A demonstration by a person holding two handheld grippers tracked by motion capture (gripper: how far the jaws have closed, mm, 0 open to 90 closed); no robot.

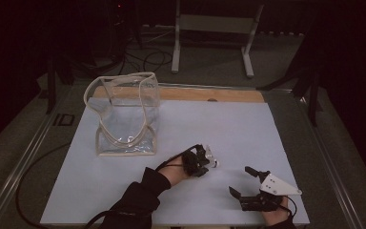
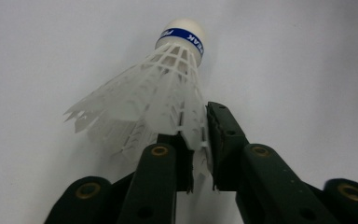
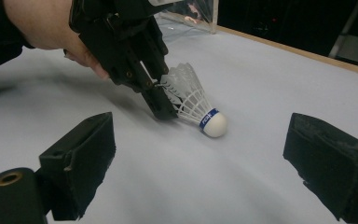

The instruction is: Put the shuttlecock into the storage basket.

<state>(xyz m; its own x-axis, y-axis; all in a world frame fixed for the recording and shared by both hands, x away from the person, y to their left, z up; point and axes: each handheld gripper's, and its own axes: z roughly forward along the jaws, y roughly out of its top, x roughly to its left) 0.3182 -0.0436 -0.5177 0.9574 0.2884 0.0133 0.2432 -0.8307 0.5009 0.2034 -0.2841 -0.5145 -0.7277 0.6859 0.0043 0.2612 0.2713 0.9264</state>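
Left gripper [image 1: 205, 160] is clamped on the skirt edge of the shuttlecock [image 1: 213, 159], cork tip on the table [image 1: 248, 129], so it lifts without crushing. Clear bag [image 1: 126, 114] stands at 11 o'clock, likely the drop target. Right gripper [image 1: 242, 181] idles at 4 o'clock, jaws wide, nothing held.

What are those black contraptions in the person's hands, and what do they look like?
Both are black two-jaw grippers. The left gripper has brass-coloured rivets on its arms and a black cable trailing along a dark sleeve. The right gripper has blocky padded jaws and carries a pale grey three-cornered plate on top.
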